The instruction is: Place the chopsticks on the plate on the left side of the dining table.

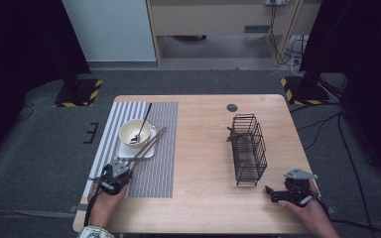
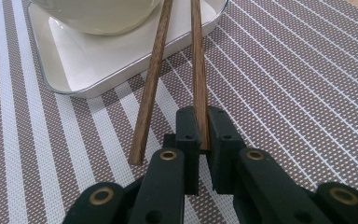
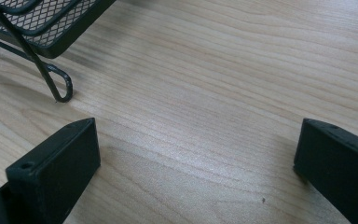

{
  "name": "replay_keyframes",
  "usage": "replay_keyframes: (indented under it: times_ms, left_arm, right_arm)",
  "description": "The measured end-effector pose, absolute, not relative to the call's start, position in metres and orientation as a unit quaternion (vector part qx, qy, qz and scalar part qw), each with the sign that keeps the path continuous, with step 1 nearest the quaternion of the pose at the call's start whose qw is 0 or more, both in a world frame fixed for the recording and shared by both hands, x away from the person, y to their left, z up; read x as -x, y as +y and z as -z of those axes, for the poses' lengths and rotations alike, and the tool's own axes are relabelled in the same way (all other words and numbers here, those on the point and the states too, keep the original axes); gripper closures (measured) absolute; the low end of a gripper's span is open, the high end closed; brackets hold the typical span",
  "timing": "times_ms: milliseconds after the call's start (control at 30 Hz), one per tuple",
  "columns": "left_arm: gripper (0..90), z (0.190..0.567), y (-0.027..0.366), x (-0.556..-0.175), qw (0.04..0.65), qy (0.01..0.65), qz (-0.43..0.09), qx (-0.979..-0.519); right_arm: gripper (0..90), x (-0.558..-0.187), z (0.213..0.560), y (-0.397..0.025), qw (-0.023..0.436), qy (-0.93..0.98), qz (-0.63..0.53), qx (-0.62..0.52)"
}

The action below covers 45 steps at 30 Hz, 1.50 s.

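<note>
Hands are coming in at the bottom of the high view. Left gripper (image 1: 120,171) is sitting at the near left of the table (image 1: 203,148), over the striped mat (image 1: 161,148), clenched on the near end of a chopstick (image 1: 149,146). Two chopsticks, thin, dark brown, are running diagonally from the gripper up and right, across the white tray (image 1: 146,151) just beside the bowl (image 1: 135,131). A spoon (image 1: 143,124) is leaning in the bowl, handle pointing away. Right gripper (image 1: 273,193) is resting at the near right, jaws spread, holding nothing, near the foot of the black wire basket (image 1: 248,148). Basket and chopsticks are well apart.

Left gripper view: left gripper (image 2: 204,140) is gripping one chopstick (image 2: 198,70) between its jaws near the stick's end. Wood is reddish brown, grainy, square-edged. Second chopstick (image 2: 151,79) is lying free just to the left, its end resting on the mat (image 2: 284,93), not in the jaws. Both are crossing the tray (image 2: 74,70) rim and passing beside the bowl (image 2: 98,14). Sticks are lying close together, apart at the near end.

Right gripper view: right gripper (image 3: 198,154) is hovering wide open over bare table (image 3: 214,93), nothing between the jaws. Basket (image 3: 37,28) corner and wire foot are showing at top left.
</note>
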<state>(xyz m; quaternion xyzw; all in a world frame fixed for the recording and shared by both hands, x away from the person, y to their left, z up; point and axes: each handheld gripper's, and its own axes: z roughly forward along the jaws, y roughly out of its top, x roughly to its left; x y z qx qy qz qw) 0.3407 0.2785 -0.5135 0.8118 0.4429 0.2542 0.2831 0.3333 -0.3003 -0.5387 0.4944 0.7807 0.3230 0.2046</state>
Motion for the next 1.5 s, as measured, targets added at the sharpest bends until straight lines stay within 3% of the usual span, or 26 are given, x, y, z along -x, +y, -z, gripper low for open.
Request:
replay_keyframes:
  times_ms: [1500]
  left_arm:
    - [83.8, 0.5162, 0.2803, -0.3424, 0.285, 0.47, -0.23, -0.803]
  right_arm:
    - [0.2, -0.3333, 0.5387, -0.3003, 0.204, 0.781, -0.323, -0.495]
